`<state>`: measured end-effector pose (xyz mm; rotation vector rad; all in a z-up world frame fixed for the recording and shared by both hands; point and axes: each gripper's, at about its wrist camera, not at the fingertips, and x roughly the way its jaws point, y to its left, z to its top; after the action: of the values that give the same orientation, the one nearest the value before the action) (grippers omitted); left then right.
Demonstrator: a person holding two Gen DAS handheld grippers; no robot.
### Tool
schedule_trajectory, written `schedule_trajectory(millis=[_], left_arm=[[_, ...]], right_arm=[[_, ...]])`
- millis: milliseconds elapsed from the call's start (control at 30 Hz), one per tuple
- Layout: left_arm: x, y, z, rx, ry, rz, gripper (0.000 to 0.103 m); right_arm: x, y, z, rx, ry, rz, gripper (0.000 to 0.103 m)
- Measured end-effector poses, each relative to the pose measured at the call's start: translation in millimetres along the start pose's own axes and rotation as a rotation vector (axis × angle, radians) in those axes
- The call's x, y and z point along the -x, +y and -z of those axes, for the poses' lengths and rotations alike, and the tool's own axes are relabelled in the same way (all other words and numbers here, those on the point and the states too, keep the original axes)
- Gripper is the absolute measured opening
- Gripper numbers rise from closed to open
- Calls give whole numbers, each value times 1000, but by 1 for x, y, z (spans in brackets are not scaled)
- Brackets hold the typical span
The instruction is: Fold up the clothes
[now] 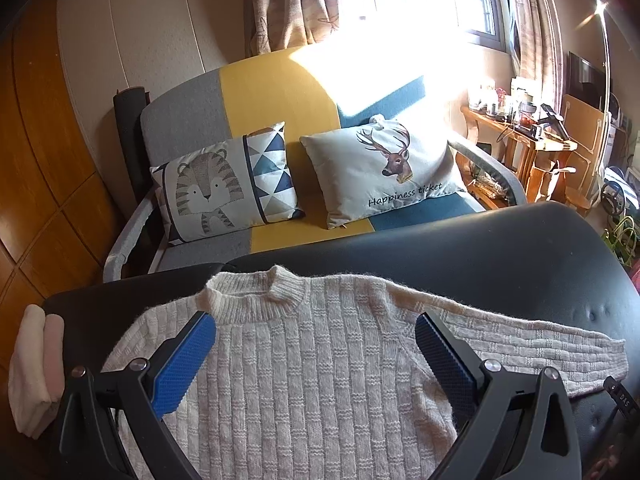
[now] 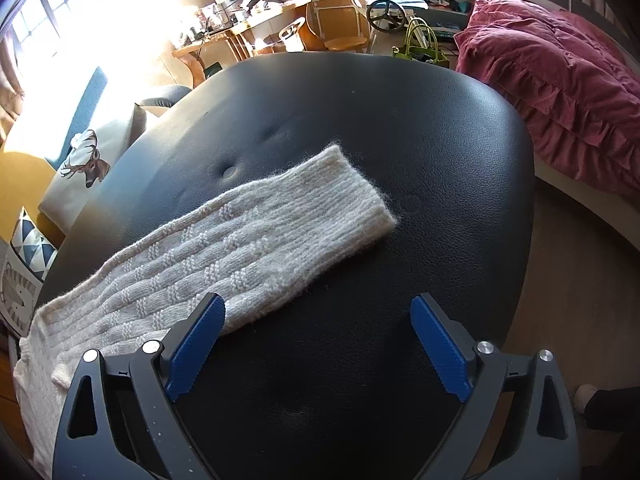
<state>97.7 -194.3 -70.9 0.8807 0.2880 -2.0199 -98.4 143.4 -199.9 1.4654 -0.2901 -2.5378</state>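
A black padded leather counter (image 2: 360, 128), dimpled with tufting, carries everything at hand. Spread flat across it lies a cream cable-knit wool sweater (image 1: 320, 360), neck hole toward the sofa and front side up. One sleeve (image 2: 248, 248) stretches out straight over the bare leather, its ribbed cuff ending well short of the counter's far edge. Beyond the counter stands a sofa in grey, yellow and teal panels (image 1: 272, 92) with two printed cushions on its seat. At the counter's near left corner sits a small stack of folded pale cloth (image 1: 34, 368), just beside the sweater but apart from it.

The left tool (image 1: 316, 328) hangs over the sweater's chest, its blue-padded jaws spread wide to either side of the neckline and gripping nothing. The right tool (image 2: 318, 308) is likewise spread wide and empty; its left pad (image 2: 196, 344) overlaps the sleeve's lower edge in view, its right pad over bare leather.
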Motion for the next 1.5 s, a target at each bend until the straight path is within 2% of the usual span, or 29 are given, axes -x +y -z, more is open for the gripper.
schedule_trajectory(millis=[67,133,233,267,533,667,733,767,800,833,867,933,967,1100,1167,1367,1500], left_arm=[[-6,2,4,12,24,66,102],[-14,6,10,30,61,176,102],[-28,11,23,54,113,324,102],[-32,12,28,59,125,349,102],[-63,22,47,61,212,309,102],[-74,21,53,59,259,333,102],[-79,18,56,60,284,360,102],[-81,15,58,59,296,374,102],[-83,13,59,58,308,388,102],[-85,10,60,55,321,404,102],[-87,6,61,51,335,418,102],[-90,-1,64,45,361,444,102],[-91,-4,65,41,371,456,102],[-92,-21,64,19,392,499,102],[-90,-30,62,-10,386,493,102],[-71,-60,51,-199,271,323,102],[-60,-66,43,-244,222,278,102]], right_arm=[[4,-10,0,-49,-12,-35,96],[7,-20,0,-103,-29,-69,96],[6,-23,-2,-132,-42,-76,96],[6,-23,-3,-139,-46,-78,96],[-14,-2,-13,-85,-110,18,96],[-24,9,-16,-25,-143,90,96],[-26,11,-16,-1,-152,110,92],[-24,10,-15,0,-159,106,81],[-23,8,-15,-3,-168,98,63],[-21,5,-15,-9,-172,86,51],[-21,1,-16,-22,-171,63,31],[-21,-6,-18,-51,-164,10,27],[-21,-9,-20,-70,-157,-27,21],[-7,-10,-20,-111,-185,-153,19],[3,-2,-21,-90,-205,-194,19],[27,28,-20,15,-246,-253,19],[31,43,-17,56,-244,-276,19]])
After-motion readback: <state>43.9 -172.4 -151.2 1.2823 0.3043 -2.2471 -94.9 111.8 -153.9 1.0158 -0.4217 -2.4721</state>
